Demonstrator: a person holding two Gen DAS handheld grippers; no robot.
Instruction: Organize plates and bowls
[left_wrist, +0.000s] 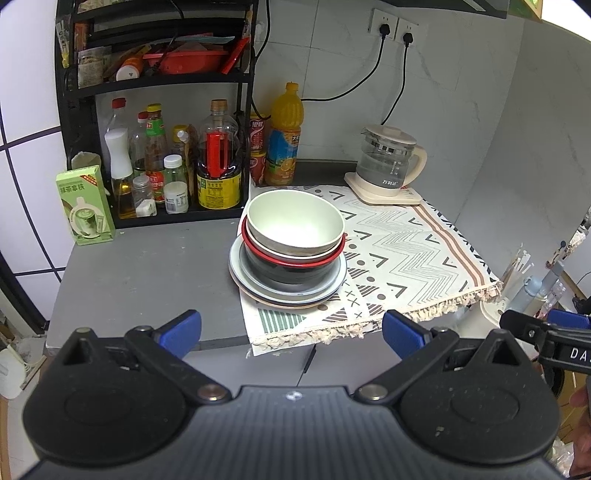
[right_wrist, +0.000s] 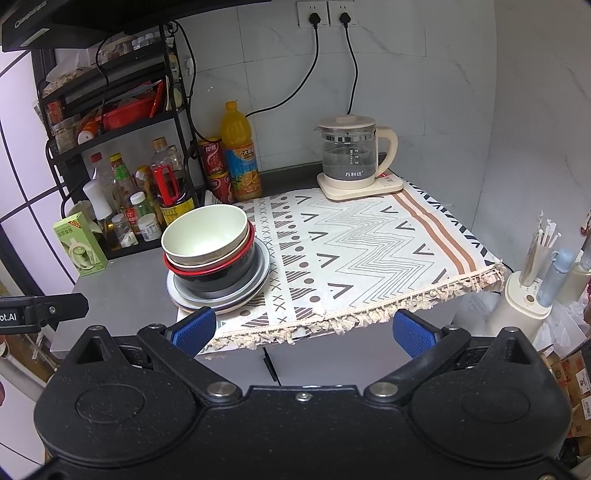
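A pale green bowl (left_wrist: 294, 220) tops a single stack of crockery on the grey worktop (left_wrist: 147, 273), nested inside a cream bowl with a red rim (left_wrist: 295, 256), which sits in a black bowl (left_wrist: 291, 271). Beneath them lie a grey-blue plate (left_wrist: 334, 282) and at least one more plate, its pinkish edge just showing. All the visible bowls are empty. The stack stands at the left edge of a patterned, fringed cloth (left_wrist: 399, 251) that covers the right half of the worktop and hangs over its front edge.

At the back right corner, a glass kettle (left_wrist: 388, 158) with a cream lid and handle sits on its base, holding some clear water. At the back, just beside the cloth's far left corner, stand an orange juice bottle (left_wrist: 284, 136) and red cans (left_wrist: 257, 147). A black rack (left_wrist: 155, 85) at the back left holds sauce and oil bottles below and a red basket above; a green carton (left_wrist: 86, 205) stands near the left edge.

The left gripper (left_wrist: 291, 332) and right gripper (right_wrist: 303, 330) hover off the front edge, both spread wide and holding nothing, well apart from the stack.
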